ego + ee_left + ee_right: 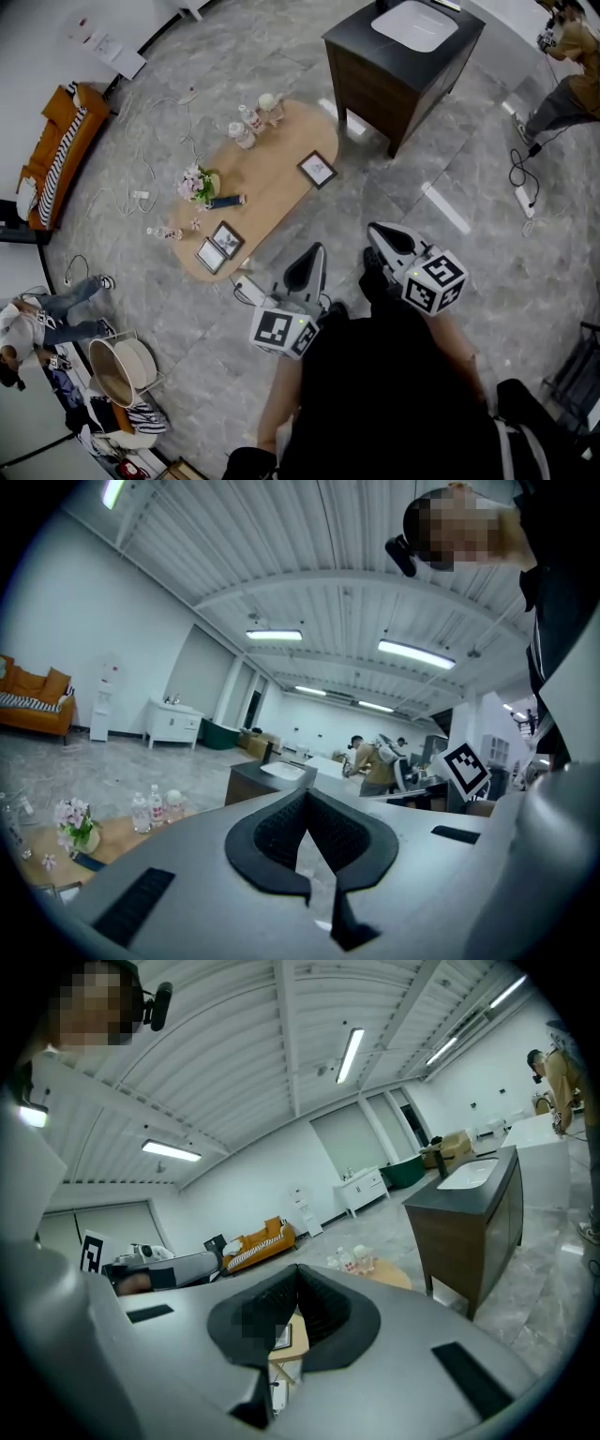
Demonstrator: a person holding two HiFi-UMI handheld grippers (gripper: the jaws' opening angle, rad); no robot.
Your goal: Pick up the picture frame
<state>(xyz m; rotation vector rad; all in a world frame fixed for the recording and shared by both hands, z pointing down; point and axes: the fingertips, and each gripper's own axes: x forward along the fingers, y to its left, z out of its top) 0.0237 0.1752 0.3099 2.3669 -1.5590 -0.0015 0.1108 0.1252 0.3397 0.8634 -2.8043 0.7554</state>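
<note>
both tools were clenched on nothing. the left tool (316,250) and right tool (377,229) hung over the floor, short of the desk (272,192). two picture frames (218,247) lay ahead-left of the left tool at the desk's near end, and a third frame (317,169) lay farther ahead. my worry: arriving with jaws closed could shove a flat frame off the edge, and three frames invited a wrong pick.

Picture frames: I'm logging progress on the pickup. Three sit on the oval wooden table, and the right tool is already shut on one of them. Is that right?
No. The right tool is shut on nothing: the right gripper view shows its pads together with no frame between them. The rest stands: three picture frames sit on the oval wooden table.
</note>
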